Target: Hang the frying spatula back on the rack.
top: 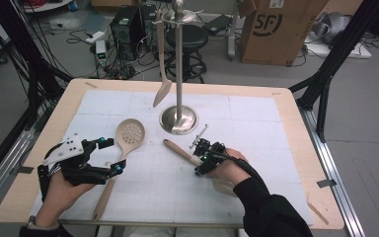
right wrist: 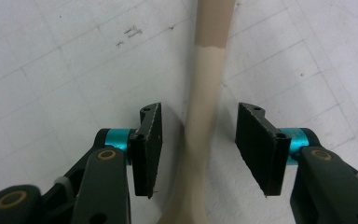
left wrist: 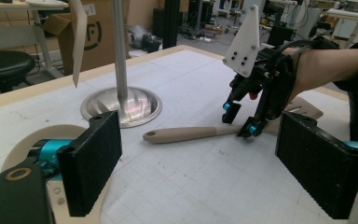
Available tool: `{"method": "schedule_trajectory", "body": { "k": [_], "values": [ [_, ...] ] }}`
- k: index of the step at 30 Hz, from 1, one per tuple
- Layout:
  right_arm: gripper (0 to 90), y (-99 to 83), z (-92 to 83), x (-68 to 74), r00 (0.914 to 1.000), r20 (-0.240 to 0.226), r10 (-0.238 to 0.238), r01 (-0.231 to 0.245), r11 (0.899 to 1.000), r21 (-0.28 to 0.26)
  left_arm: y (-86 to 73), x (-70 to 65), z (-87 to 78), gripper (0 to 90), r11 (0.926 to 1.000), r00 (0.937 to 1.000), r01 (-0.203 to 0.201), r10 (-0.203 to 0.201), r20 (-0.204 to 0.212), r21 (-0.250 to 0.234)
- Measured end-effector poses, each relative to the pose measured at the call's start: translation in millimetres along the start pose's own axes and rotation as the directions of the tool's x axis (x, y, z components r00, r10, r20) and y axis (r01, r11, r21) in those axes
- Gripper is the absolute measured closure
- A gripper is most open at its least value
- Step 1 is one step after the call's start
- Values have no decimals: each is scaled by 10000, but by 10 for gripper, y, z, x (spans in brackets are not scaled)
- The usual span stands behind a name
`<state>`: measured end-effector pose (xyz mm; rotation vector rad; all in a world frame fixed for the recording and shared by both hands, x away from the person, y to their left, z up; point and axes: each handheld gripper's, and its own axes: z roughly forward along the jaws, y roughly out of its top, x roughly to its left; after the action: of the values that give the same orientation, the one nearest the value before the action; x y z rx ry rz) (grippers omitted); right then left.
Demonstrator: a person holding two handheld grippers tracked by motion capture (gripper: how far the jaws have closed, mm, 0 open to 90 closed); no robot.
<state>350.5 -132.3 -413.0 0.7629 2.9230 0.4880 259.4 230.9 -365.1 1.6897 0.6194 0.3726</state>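
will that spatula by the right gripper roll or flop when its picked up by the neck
The spatula looks rigid, so it probably won't flop. Its handle looks rounded, so it might roll slightly if nudged. The right gripper straddles the narrow neck, fingers not yet touching; gripped there, away from the middle, it may tilt.

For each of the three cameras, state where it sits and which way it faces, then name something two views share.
High view: above the person's side, facing forward and down on the table; both forearms, left gripper, right gripper.
Left gripper view: rides the left gripper, facing across the table toward the stand; its open jaws and the other hand show.
Right gripper view: rides the right gripper, facing down; jaws straddle the spatula handle, pads apart from it.
Shared: all three show that handle.
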Motion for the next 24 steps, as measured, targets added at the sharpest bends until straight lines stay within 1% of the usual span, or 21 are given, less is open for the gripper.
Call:
{"method": "schedule_trajectory", "body": {
  "k": [2,5,9,13,17,19,20,24],
  "values": [
    [524,-10,-9,-7,9999,-73,118,-118,9999,85,0,0,2,151,10000,10000,3,-3,-11,-9],
    [540,-24,-13,-12,9997,-78,223,-222,9997,77,-1,-3,6,150,10000,10000,13,-13,3,1],
    [553,-19,-13,0,9997,-7,224,-224,9997,124,-6,0,12,151,10000,10000,10,-10,9,27],
    [591,-15,-16,11,9999,6,173,-173,9997,175,-12,5,20,151,10000,10000,35,-35,18,48],
    [622,-19,-17,11,9996,-43,271,-270,9996,126,-9,4,26,151,10000,10000,12,-12,45,40],
    [648,-21,-21,-3,9997,-39,225,-224,9996,159,-8,5,24,151,10000,10000,17,-17,37,28],
    [652,-21,-22,0,9995,-51,301,-300,9994,161,-9,6,22,151,10000,10000,33,-33,26,22],
    [668,-21,-23,0,9996,-36,291,-290,9994,186,-9,10,18,151,10000,10000,16,-16,25,33]
  ]
}}
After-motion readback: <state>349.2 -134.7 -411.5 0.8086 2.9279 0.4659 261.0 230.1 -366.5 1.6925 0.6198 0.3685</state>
